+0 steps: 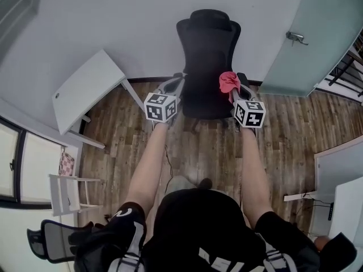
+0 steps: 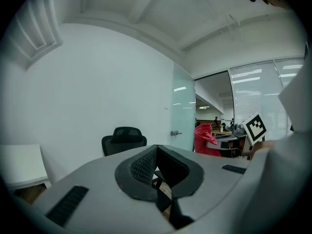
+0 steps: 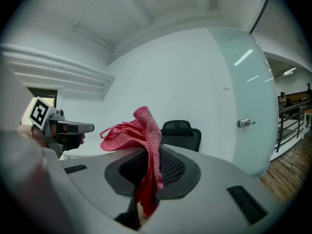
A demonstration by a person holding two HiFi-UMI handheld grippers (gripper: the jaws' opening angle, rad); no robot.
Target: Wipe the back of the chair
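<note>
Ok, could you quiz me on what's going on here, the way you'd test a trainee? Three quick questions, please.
1. Fill in: the left gripper's jaws are ___, with nothing between them.
2. Multiple choice: which holds the red cloth? A) left gripper B) right gripper C) neither
3. True or false: the cloth is touching the black chair.

Key: 1 shut. 2 B. 3 False; in both gripper views the chair stands well ahead, apart from the cloth.
</note>
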